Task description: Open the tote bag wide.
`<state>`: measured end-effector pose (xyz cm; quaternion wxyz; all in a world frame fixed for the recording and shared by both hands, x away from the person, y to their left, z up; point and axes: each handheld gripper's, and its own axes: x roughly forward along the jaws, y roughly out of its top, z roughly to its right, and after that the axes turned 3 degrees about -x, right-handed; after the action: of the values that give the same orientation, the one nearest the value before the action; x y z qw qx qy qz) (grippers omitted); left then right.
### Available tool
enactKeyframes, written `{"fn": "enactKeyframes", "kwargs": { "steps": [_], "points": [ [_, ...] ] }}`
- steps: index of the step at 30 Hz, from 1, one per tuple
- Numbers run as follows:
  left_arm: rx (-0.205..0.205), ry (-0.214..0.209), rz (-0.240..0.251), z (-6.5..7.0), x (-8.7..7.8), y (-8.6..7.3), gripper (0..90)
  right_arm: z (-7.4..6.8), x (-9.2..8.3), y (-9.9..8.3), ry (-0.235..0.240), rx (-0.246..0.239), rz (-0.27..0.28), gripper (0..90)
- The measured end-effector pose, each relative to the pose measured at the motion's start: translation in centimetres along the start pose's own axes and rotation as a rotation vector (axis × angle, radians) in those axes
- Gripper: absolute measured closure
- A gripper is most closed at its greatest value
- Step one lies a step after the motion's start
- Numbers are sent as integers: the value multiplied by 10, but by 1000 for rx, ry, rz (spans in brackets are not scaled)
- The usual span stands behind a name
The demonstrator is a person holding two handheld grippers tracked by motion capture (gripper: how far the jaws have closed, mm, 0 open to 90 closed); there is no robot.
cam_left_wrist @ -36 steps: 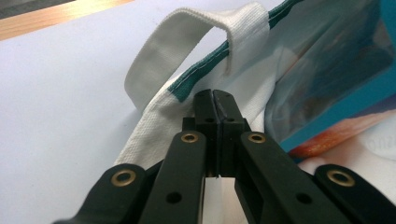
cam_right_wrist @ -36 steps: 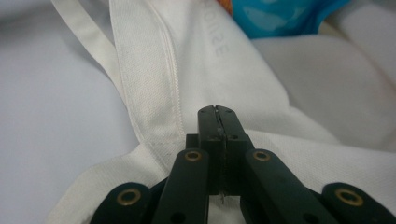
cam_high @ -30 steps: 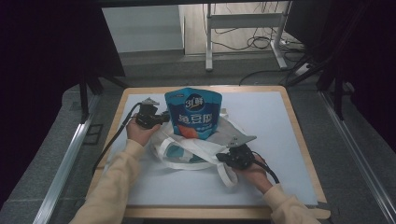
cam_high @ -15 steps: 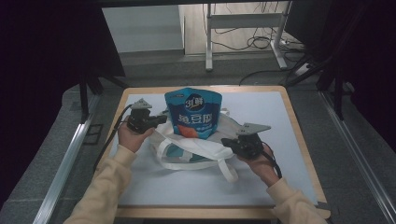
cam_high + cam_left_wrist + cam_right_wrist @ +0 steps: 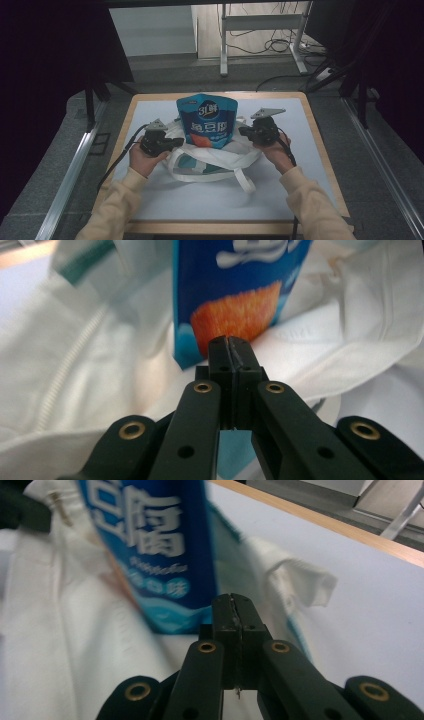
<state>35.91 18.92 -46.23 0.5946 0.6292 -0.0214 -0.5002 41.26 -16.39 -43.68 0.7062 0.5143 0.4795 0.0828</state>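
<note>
Where bag (image 5: 212,160) overlaps, pouch (image 5: 206,120) base hidden

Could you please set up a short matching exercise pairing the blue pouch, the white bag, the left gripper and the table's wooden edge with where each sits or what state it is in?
Things:
1. blue pouch
2. white bag
3. left gripper
4. wooden edge

Places or states:
A. frames the pale table mat
B. stands upright inside the bag's opening
C. jaws closed, at the bag's left side
D. lies crumpled, its handles trailing toward the person

Pairs: 1-B, 2-D, 3-C, 4-A
</note>
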Motion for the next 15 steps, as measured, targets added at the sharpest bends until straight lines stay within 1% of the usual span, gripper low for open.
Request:
{"fn": "enactKeyframes", "kwargs": {
  "steps": [1, 3, 4, 6, 9, 10, 11, 15],
  "points": [
    [1, -5, -6, 0, 1, -2, 900, 3, 1, 0, -8, 9, 3, 893],
    [-3, -15, -21, 1, 6, -9, 900, 10, 5, 1, -23, 41, -15, 893],
    [-6, -17, -23, 2, 7, -11, 900, 15, 7, 1, -29, 68, -11, 893],
    [-2, -23, -36, 3, 9, -15, 900, 20, 10, 2, -36, 84, -11, 893],
    [3, -29, -51, 4, 12, -21, 900, 26, 14, 4, -47, 89, -14, 893],
    [-1, -31, -52, 5, 12, -22, 900, 29, 16, 4, -50, 97, -14, 893],
    [1, -32, -54, 4, 12, -23, 900, 31, 18, 3, -49, 98, -13, 893],
    [-1, -34, -54, 3, 12, -26, 900, 41, 28, -1, -33, 138, -11, 894]
  ]
}}
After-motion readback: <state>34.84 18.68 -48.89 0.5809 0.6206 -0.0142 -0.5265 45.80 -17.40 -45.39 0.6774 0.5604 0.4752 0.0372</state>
